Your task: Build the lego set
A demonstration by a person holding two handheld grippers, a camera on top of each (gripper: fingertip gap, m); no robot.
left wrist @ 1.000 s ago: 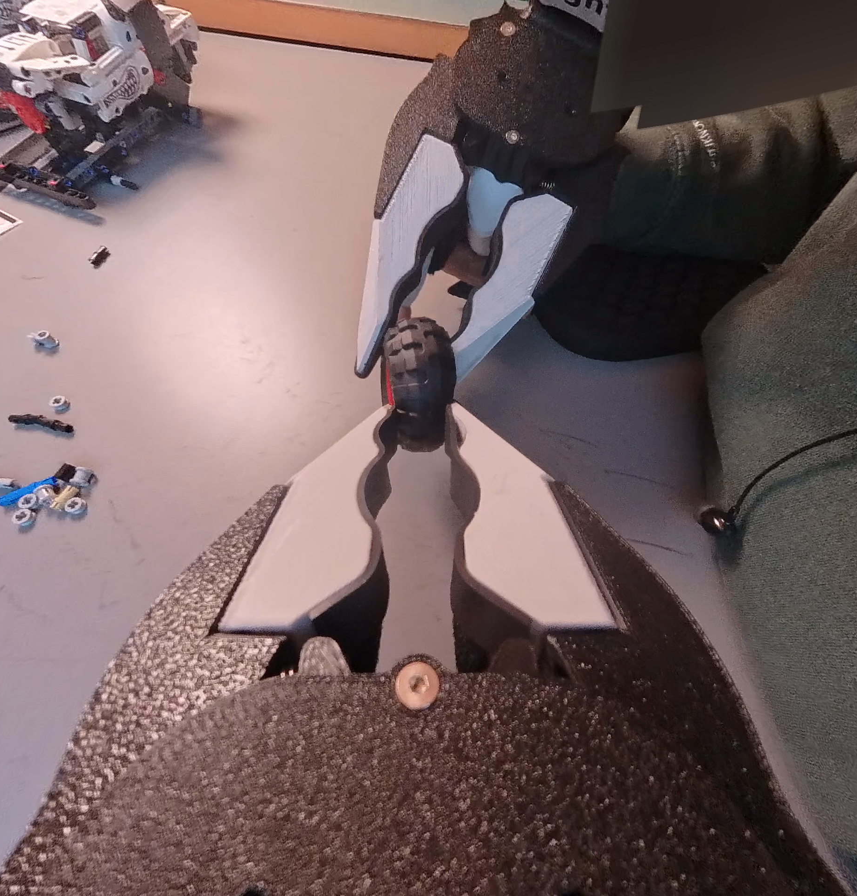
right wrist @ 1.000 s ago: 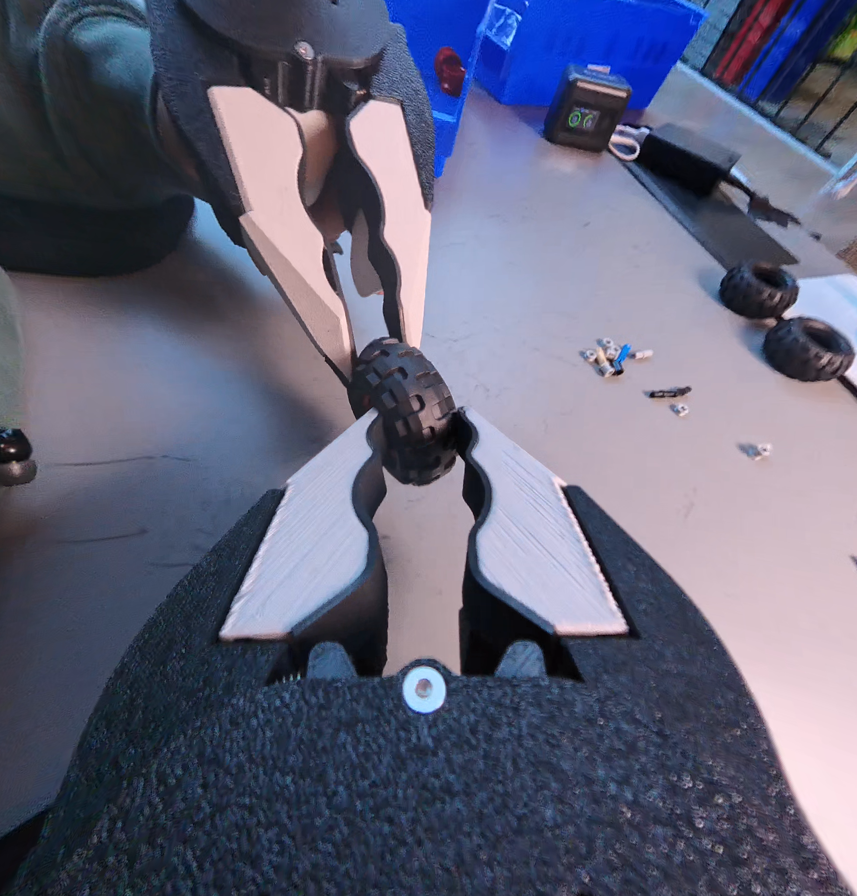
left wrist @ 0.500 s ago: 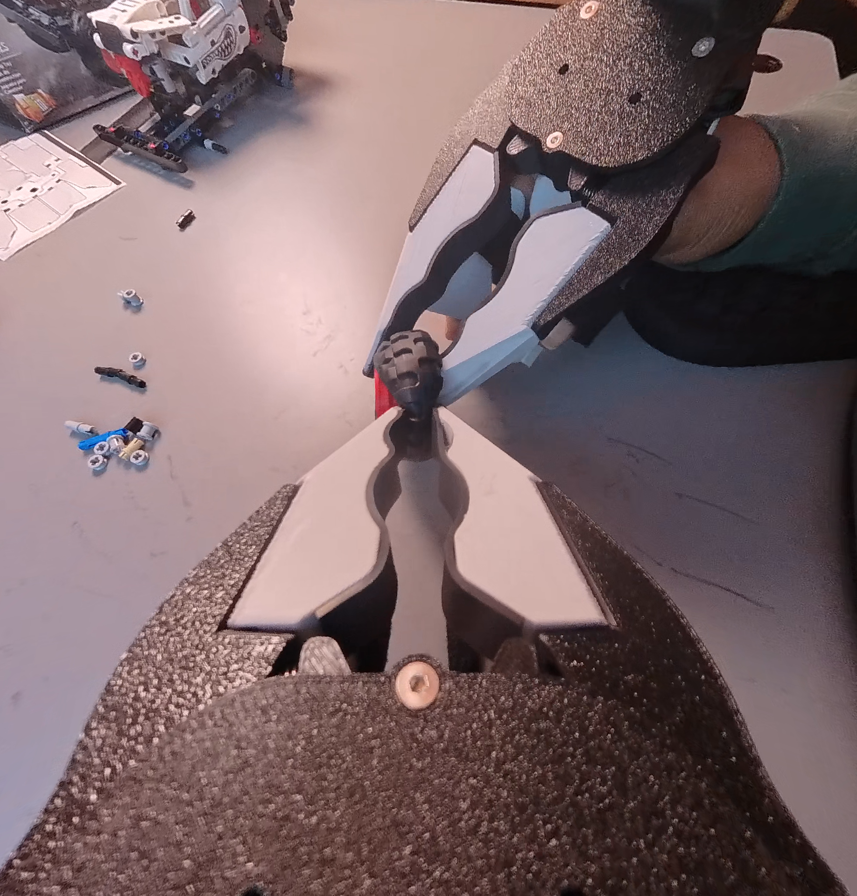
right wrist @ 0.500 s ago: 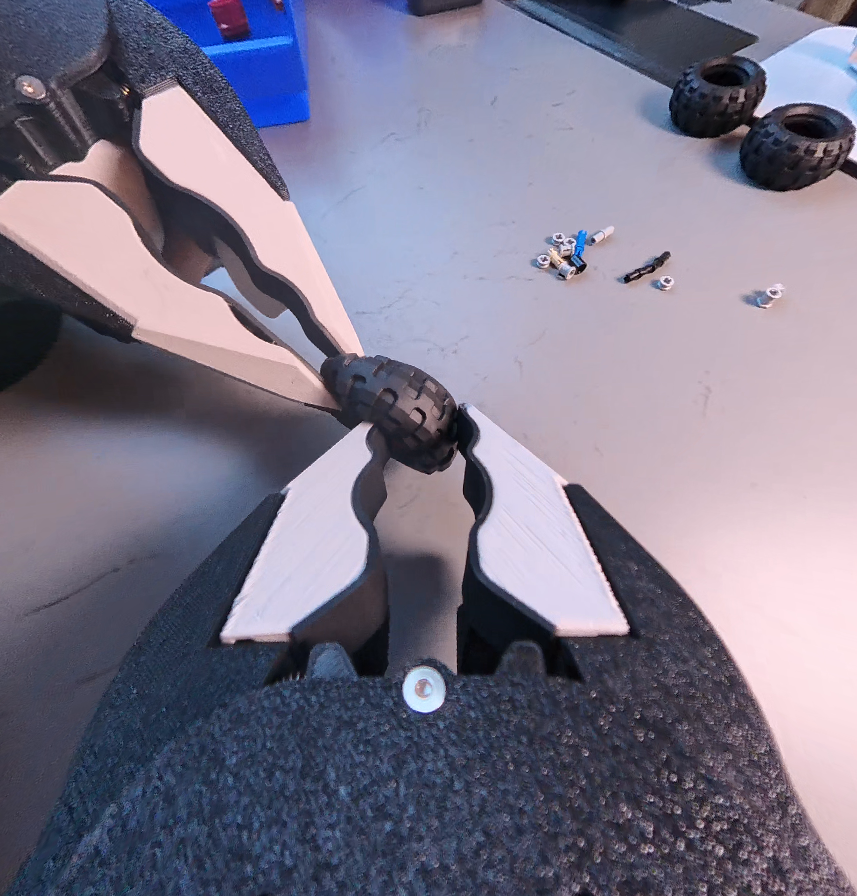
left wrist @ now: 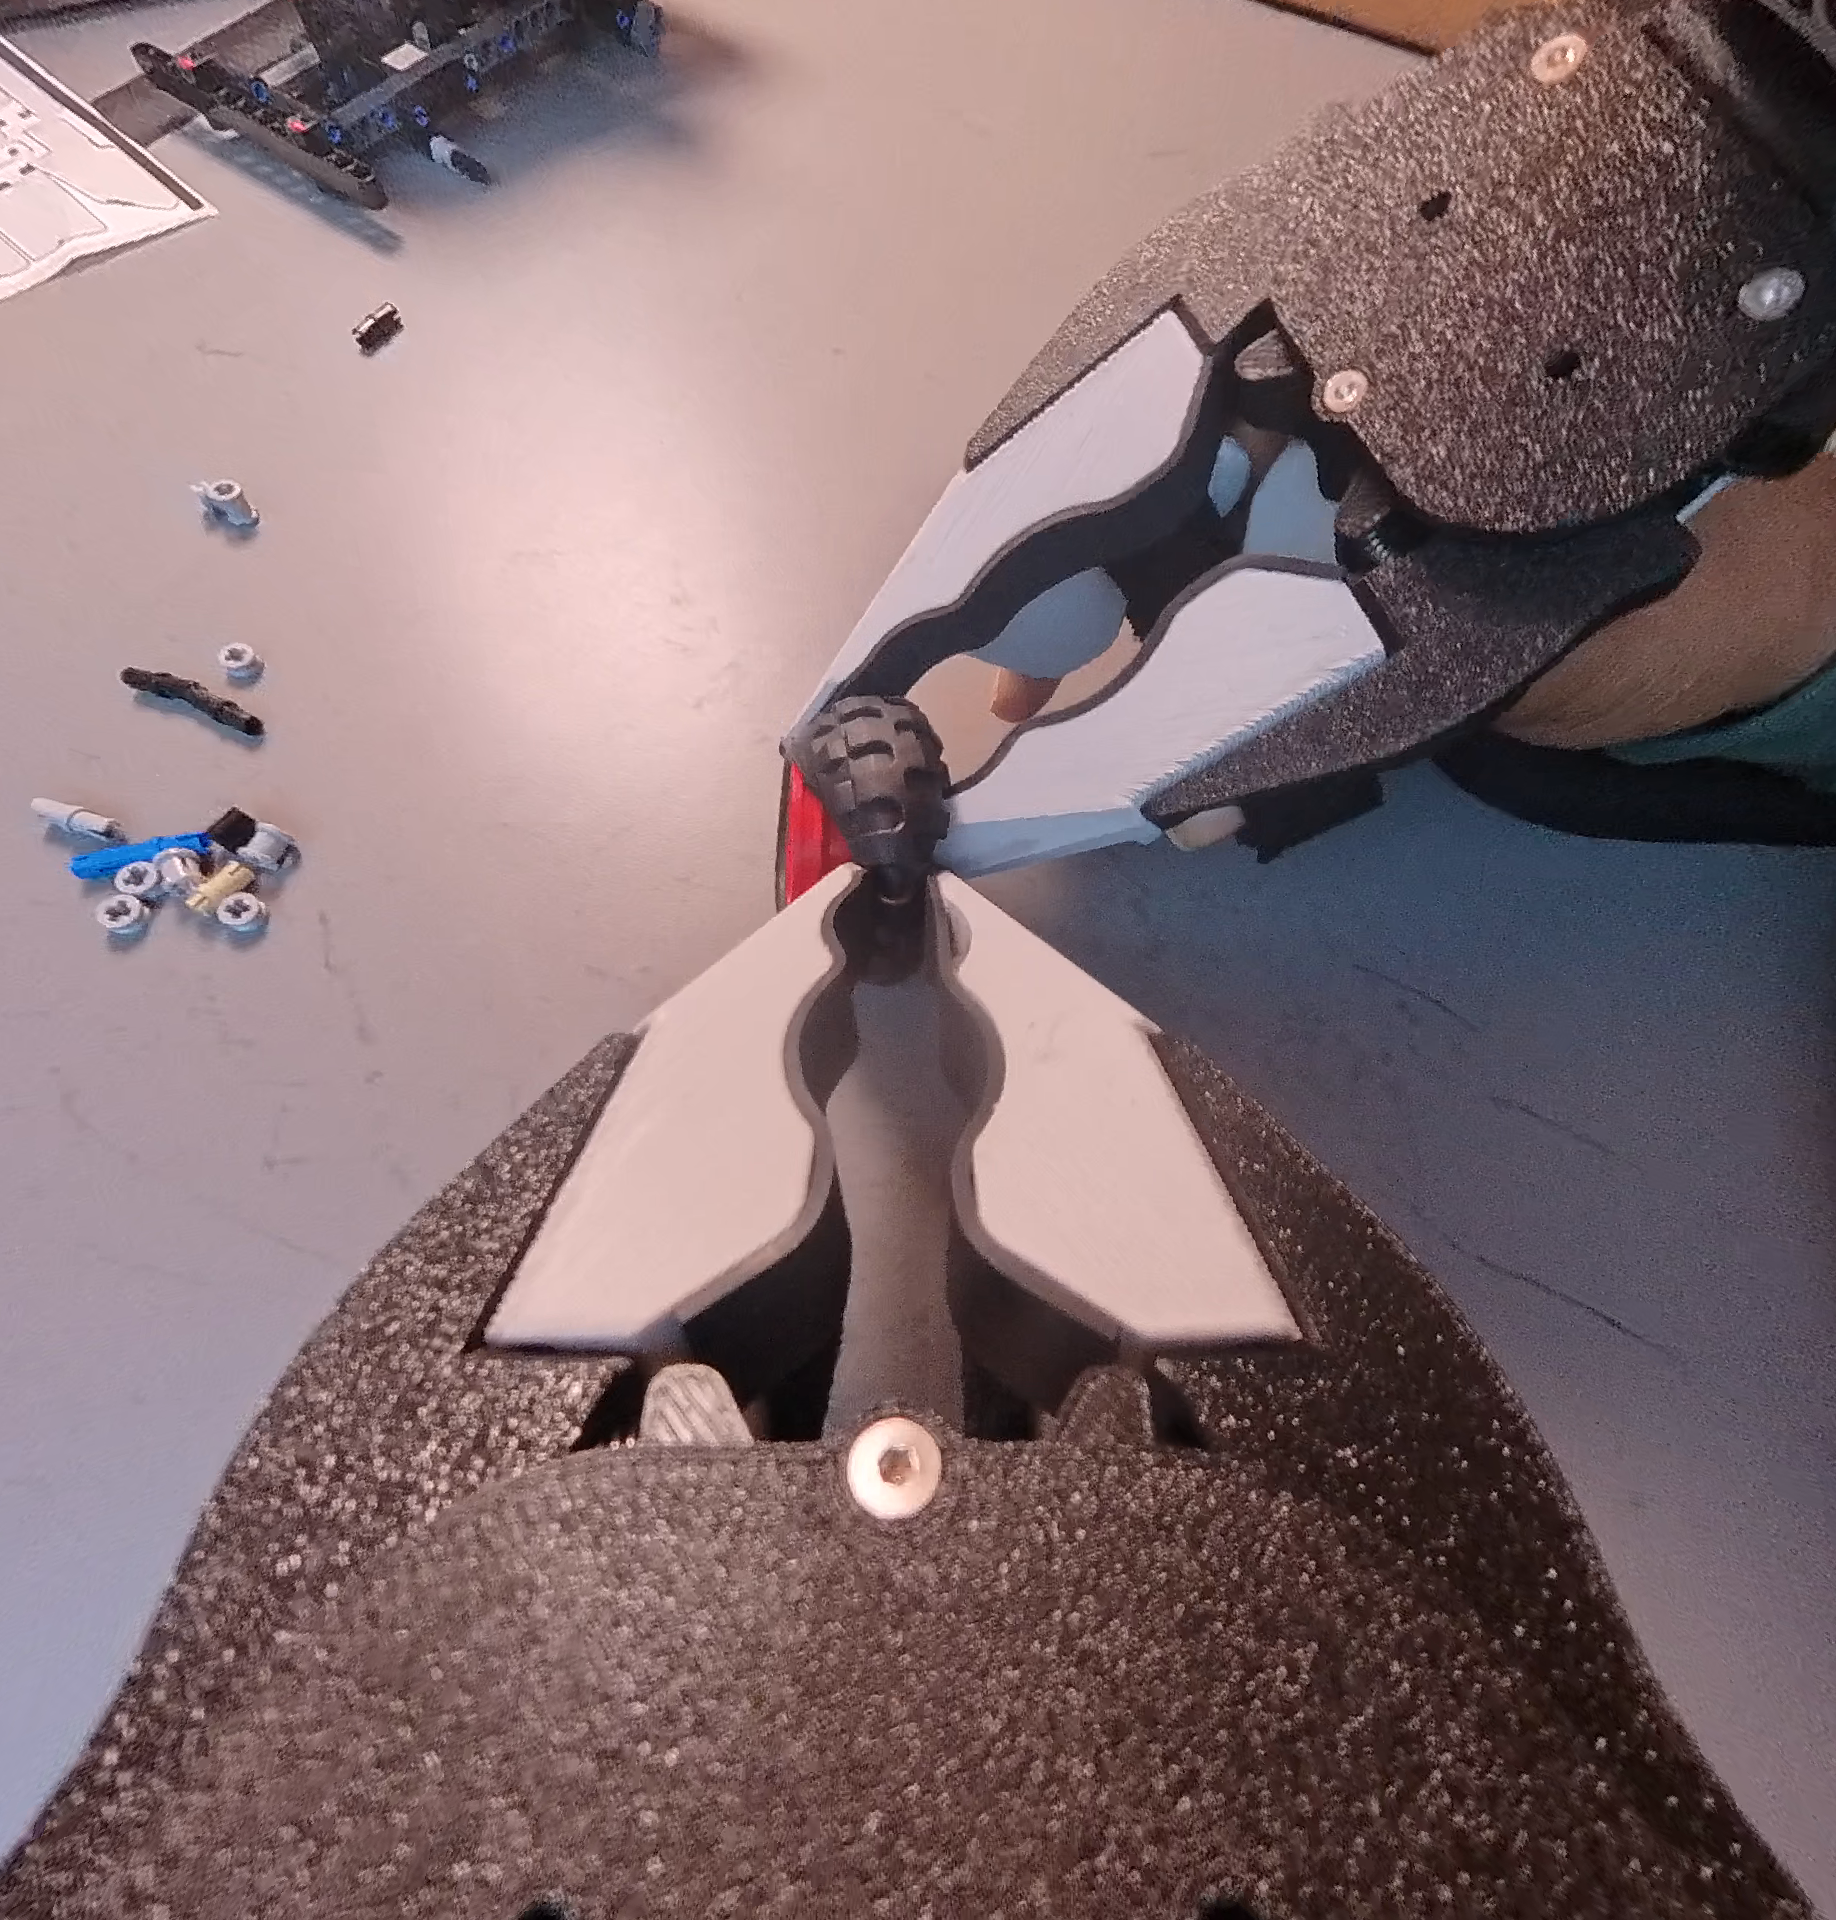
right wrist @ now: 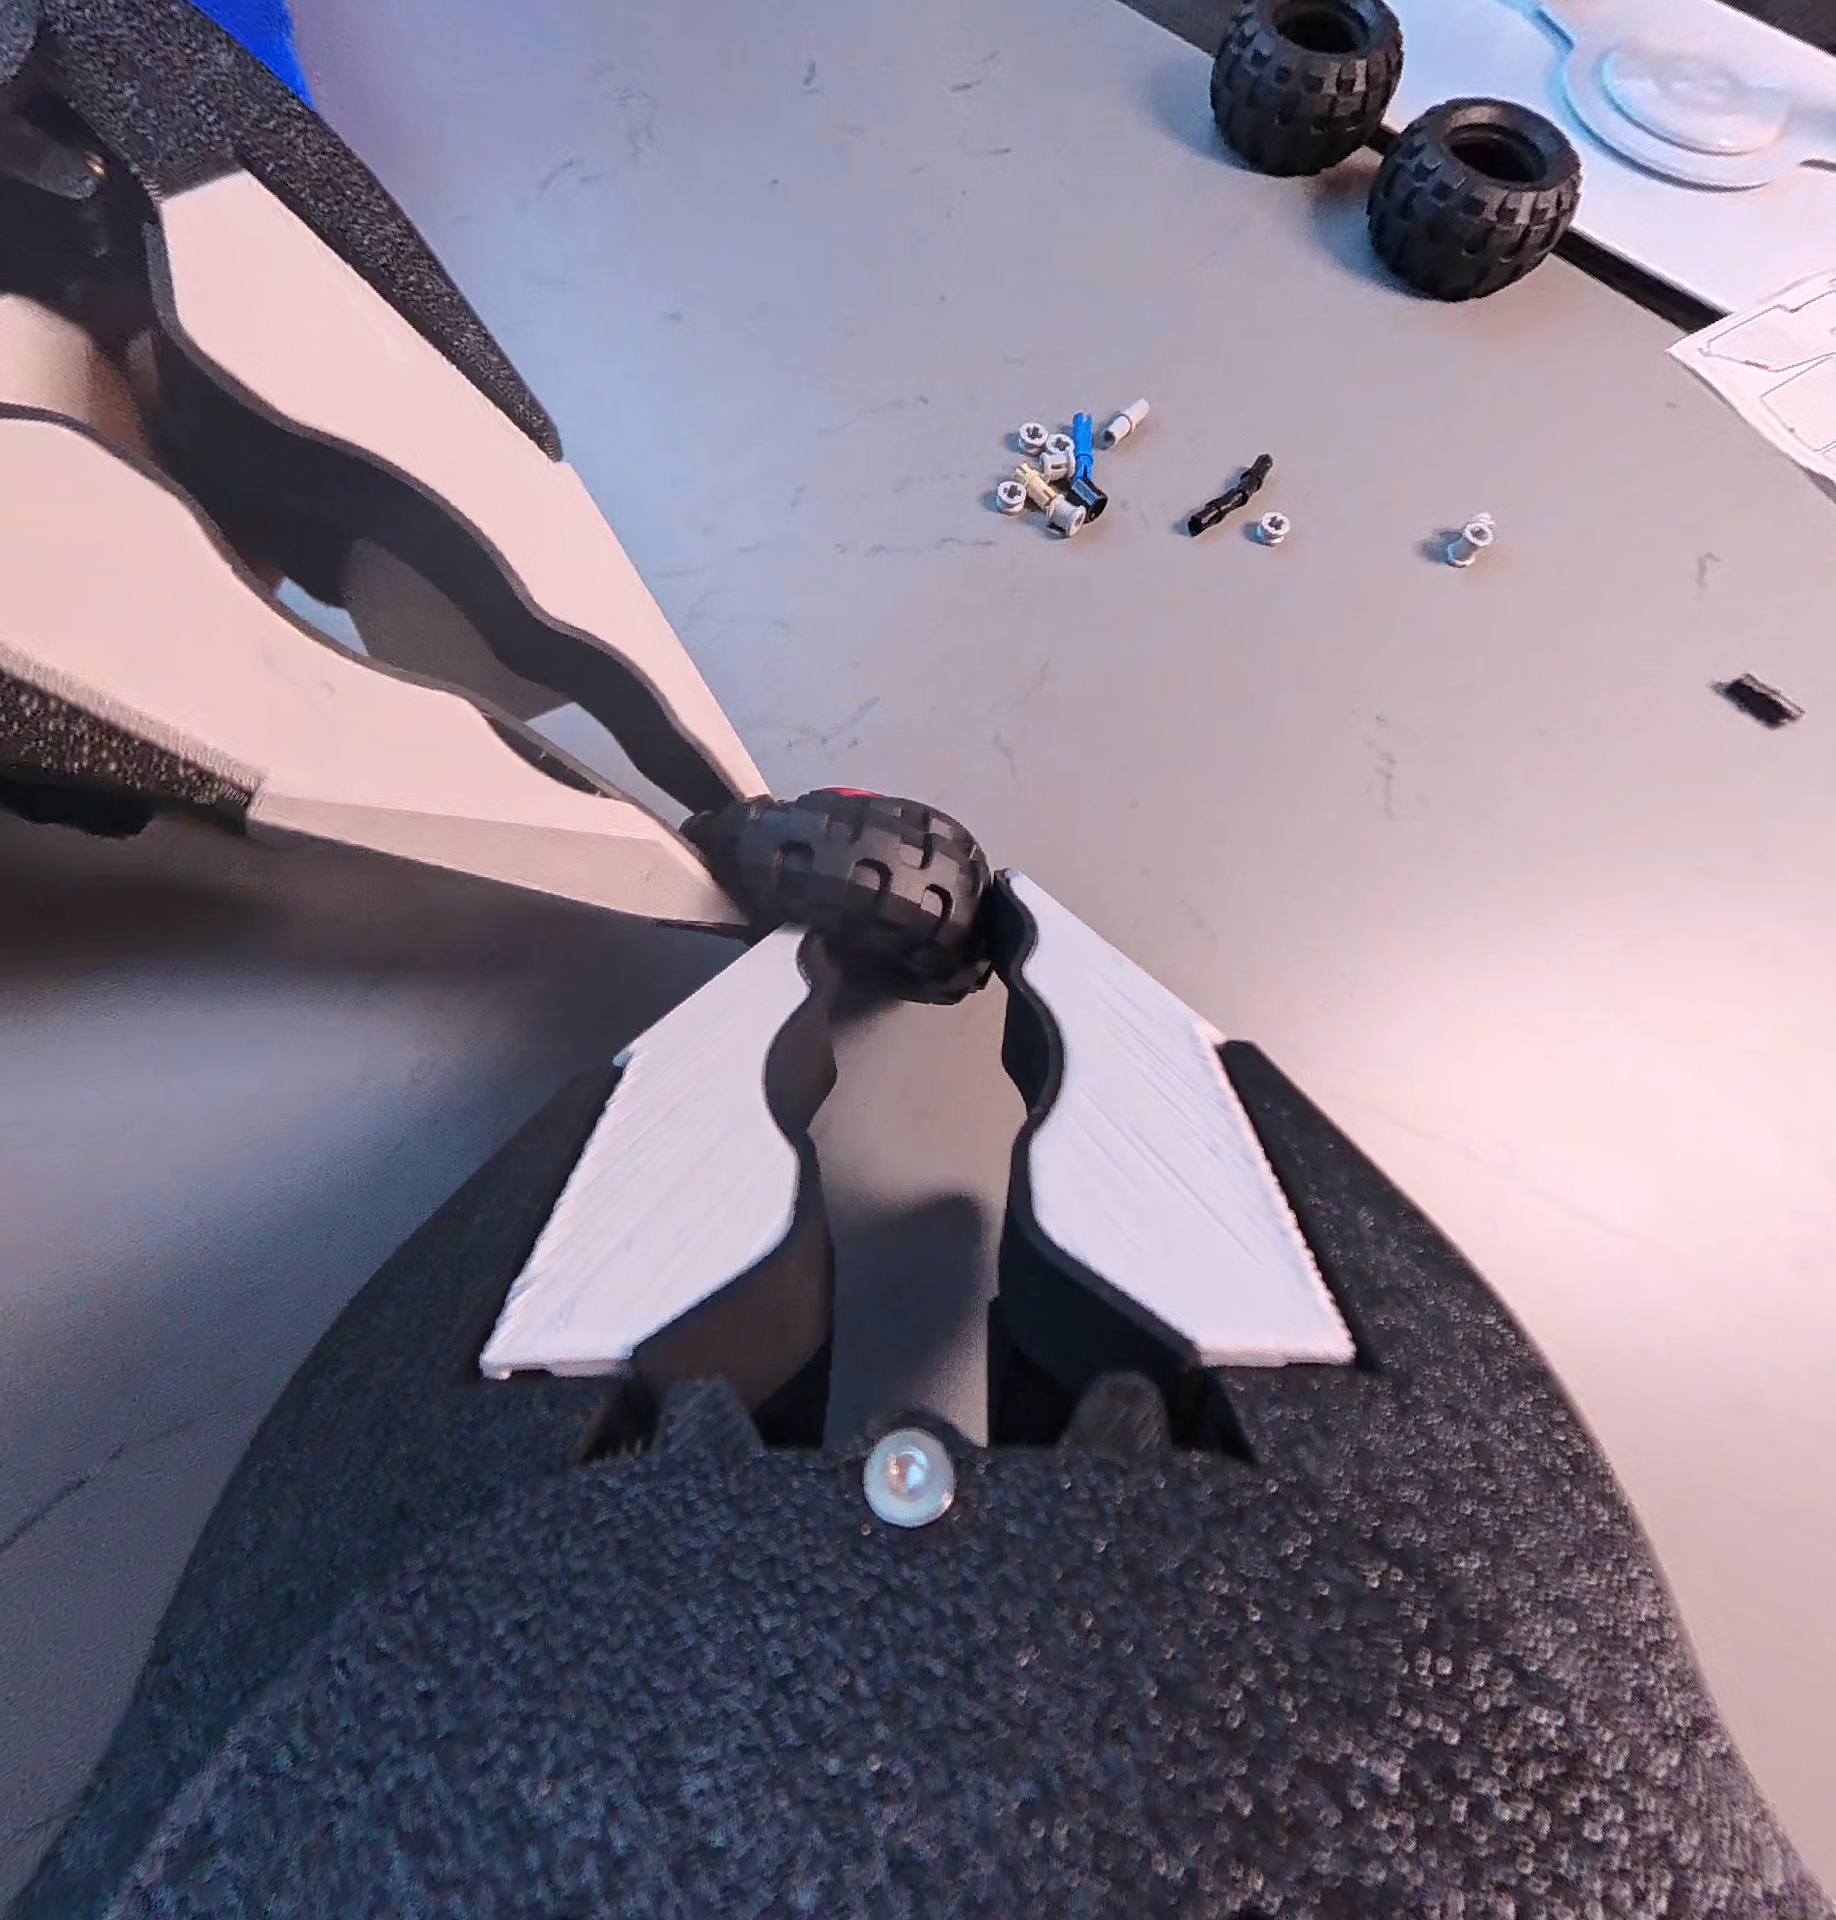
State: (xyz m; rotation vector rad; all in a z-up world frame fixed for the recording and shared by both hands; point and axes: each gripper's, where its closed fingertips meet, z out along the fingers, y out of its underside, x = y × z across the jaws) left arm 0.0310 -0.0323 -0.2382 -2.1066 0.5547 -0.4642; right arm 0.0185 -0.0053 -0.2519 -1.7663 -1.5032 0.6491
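**Both grippers on one small tyre, above the surface**

Left wrist view: left gripper point(left wrist: 890, 883) jaws nearly together, tips pinching the near end of a small black knobby tyre point(left wrist: 878, 774) with a red hub point(left wrist: 805, 831) showing on its left side. Right gripper point(left wrist: 872, 769) comes in from upper right, jaws clamped across the same tyre. Grey surface point(left wrist: 581, 520) underneath. Loose small parts in a cluster point(left wrist: 181, 868) at left, a black link point(left wrist: 192, 701) near them, a black beam assembly point(left wrist: 374, 114) and a paper sheet point(left wrist: 52, 197) at top left.

Right wrist view: right gripper point(right wrist: 898, 935) jaws part-spread, pinching the tyre point(right wrist: 857, 883) on its tread. Left gripper point(right wrist: 722, 862) enters from the left, tips touching the tyre's end. Two bigger black tyres point(right wrist: 1392, 145) sit touching each other at top right, well apart from the held one. Parts cluster point(right wrist: 1059, 478) mid-surface.
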